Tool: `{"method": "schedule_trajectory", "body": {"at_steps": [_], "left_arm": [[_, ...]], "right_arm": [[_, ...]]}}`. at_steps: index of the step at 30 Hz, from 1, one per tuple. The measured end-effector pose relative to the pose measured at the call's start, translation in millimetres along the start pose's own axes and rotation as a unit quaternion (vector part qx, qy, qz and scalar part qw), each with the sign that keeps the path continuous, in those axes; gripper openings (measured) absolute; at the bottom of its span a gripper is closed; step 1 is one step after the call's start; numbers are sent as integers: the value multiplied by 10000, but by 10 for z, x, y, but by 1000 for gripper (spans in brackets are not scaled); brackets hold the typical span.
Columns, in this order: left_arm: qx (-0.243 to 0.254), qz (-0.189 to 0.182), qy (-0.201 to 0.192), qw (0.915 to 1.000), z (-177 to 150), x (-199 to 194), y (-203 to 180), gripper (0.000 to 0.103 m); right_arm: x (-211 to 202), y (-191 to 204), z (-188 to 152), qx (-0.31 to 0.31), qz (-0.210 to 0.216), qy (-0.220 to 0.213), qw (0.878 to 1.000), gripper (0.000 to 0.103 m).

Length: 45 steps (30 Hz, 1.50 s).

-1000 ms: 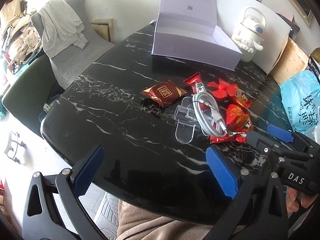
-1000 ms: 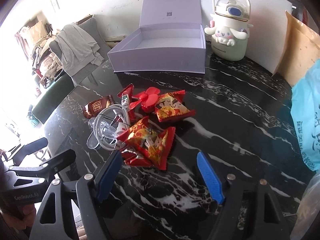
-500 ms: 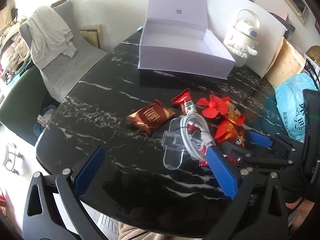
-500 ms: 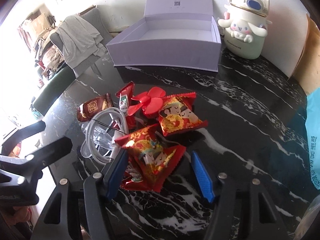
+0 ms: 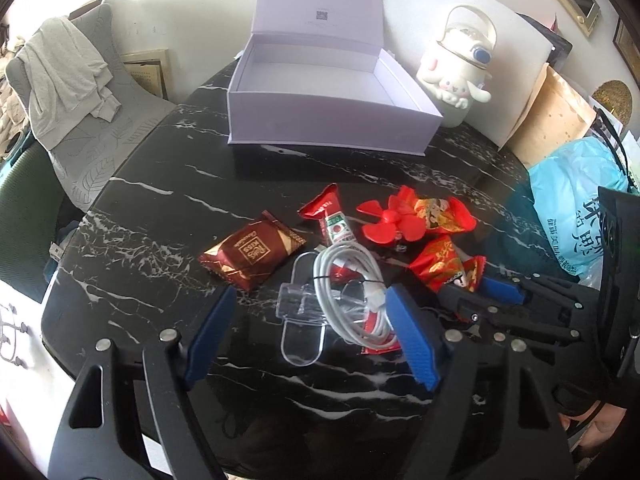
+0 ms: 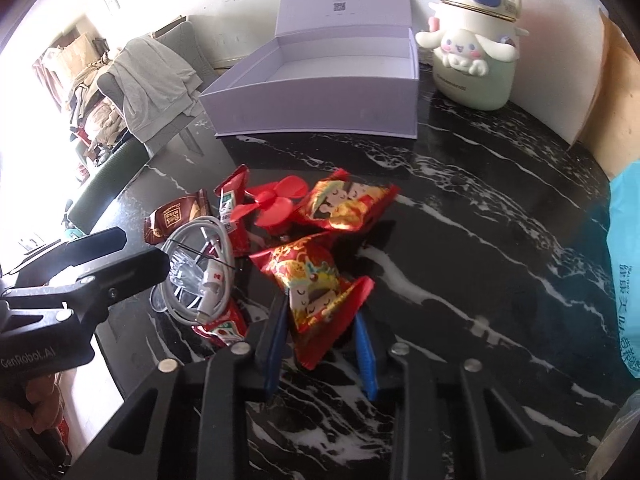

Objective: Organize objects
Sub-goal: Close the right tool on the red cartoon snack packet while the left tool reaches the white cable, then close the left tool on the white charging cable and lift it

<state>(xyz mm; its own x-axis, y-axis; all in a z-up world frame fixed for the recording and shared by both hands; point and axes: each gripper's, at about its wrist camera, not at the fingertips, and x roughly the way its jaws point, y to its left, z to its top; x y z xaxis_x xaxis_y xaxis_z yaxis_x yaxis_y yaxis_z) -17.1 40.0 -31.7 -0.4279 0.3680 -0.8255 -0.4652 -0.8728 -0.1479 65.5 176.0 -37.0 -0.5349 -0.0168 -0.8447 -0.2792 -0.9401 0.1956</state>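
**Right fingers clamp a red snack packet; left fingers spread over the cable**

The right wrist view shows what the left barely catches: the right gripper [image 6: 320, 344] has its blue fingers [image 6: 273, 354] closed against both sides of a red snack packet [image 6: 316, 288] at the near edge of the pile on the black marble desk [image 6: 500, 248]. In the left wrist view that same gripper [image 5: 476, 294] enters from the right, its tips meeting the packet [image 5: 444, 266], and the grip itself is mostly hidden.

The left wrist view alone shows the left gripper [image 5: 308, 332] with its fingers [image 5: 408, 336] wide apart, bracketing a coiled white cable [image 5: 348, 292] lying on a clear plastic piece [image 5: 302, 320]. In the right wrist view only the black side of that gripper [image 6: 116, 256] appears beside the coil [image 6: 200, 268].

Counted on the desk: two red cartoon-print snack packets, the second one [image 6: 348, 204] lying further back; one brown chocolate packet [image 5: 250, 254]; one red fan propeller [image 5: 390, 220]; two small red sachets, one [image 5: 330, 220] by the fan and one [image 6: 222, 326] under the cable; one cable; one clear piece. Behind them stands one open lavender box [image 5: 332, 108], empty inside, with one white cartoon-dog bottle [image 6: 476, 56] beside it.
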Motion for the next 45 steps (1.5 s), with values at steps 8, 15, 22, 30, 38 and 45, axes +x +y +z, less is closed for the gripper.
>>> {"method": "schedule_trajectory", "body": {"at_steps": [8, 15, 22, 30, 38, 45], "left_arm": [[326, -40, -11, 9995, 65, 83, -193, 77], [739, 175, 290, 9967, 69, 320, -405, 77], [1034, 542, 536, 9917, -8, 524, -506, 78], [835, 397, 395, 9949, -20, 461, -438, 56], [703, 202, 262, 9970, -14, 330, -419, 53], [583, 118, 174, 9981, -33, 243, -378, 52]], "right_arm": [[-53, -70, -69, 16, -53, -85, 9999, 28], [-74, -134, -77, 63, -93, -90, 9999, 28], [-81, -164, -87, 82, -93, -90, 9999, 28], [-82, -180, -111, 82, -56, -102, 9999, 28], [-96, -168, -127, 87, -47, -125, 9999, 28], [-138, -132, -154, 53, -15, -220, 9997, 28]]}}
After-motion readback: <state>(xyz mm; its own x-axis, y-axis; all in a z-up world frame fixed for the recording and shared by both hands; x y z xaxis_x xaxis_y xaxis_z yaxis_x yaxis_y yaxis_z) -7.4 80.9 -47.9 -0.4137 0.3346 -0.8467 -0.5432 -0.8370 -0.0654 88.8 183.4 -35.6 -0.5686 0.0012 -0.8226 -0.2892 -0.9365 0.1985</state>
